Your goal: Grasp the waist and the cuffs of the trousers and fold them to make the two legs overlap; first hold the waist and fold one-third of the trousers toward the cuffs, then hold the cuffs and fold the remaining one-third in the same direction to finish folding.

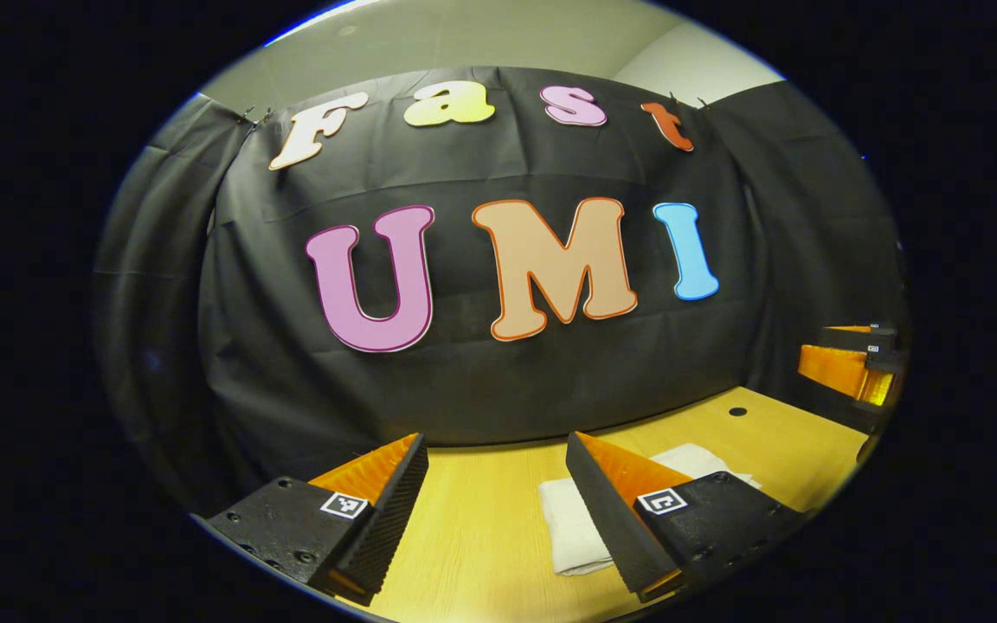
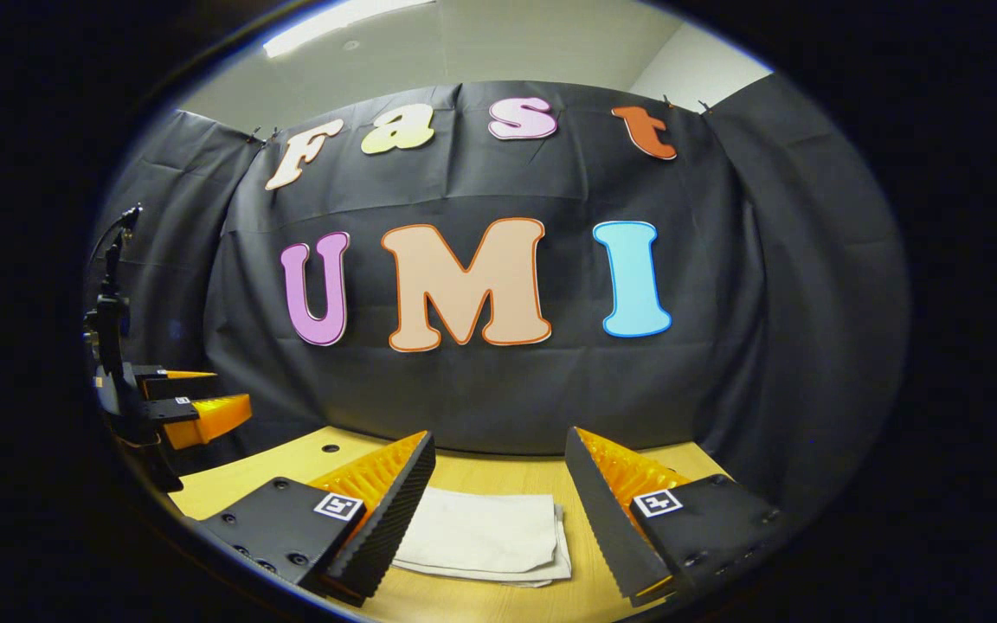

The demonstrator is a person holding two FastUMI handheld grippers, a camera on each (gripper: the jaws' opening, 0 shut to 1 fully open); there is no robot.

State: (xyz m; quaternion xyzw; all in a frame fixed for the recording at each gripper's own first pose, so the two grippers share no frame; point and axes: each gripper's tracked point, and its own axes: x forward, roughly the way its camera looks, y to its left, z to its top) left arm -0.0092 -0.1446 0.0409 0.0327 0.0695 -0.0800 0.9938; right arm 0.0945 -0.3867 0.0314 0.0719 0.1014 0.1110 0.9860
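while both tongs gape above table (image 2: 498, 606), folded trousers (image 2: 485, 536) lie below.

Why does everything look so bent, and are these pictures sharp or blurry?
Left gripper view: fisheye lens bows the wall and table; sharp centre, dim edges; the trousers are evenly lit, without glare. Right gripper view: same bending; a bright ceiling light glares at the top; the trousers look crisp; the left gripper at the rim is darker and stretched.
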